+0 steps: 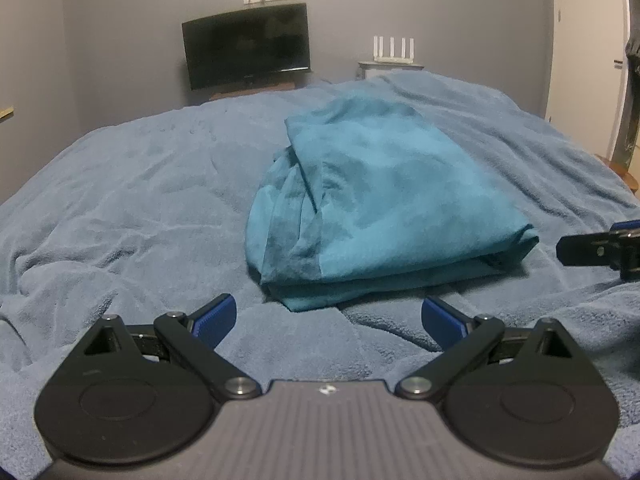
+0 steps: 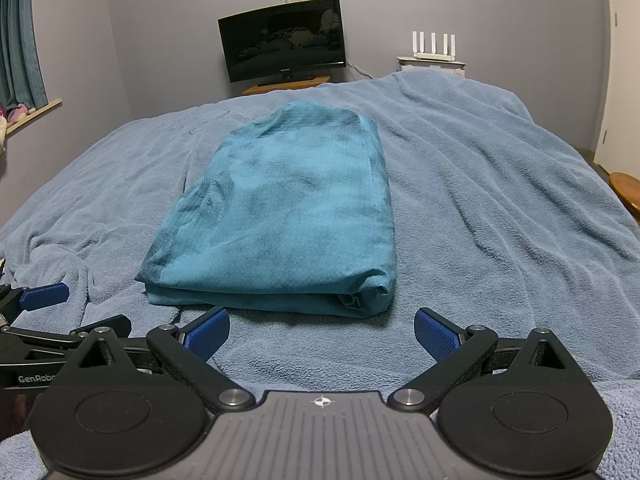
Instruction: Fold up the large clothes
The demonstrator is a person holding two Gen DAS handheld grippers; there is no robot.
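Left gripper (image 1: 328,316) spread wide, empty, just short of teal garment (image 1: 372,200) folded in a stack mid-bed on blue blanket (image 1: 120,200). Soft, light, likely floppy; best pinched at near layered edge. Right gripper (image 2: 322,330) likewise agape, empty.

Both wrist cameras look low and forward across the blue fleece blanket (image 1: 140,200), close to the folded teal cloth (image 2: 280,208); both share the black monitor (image 2: 282,42).
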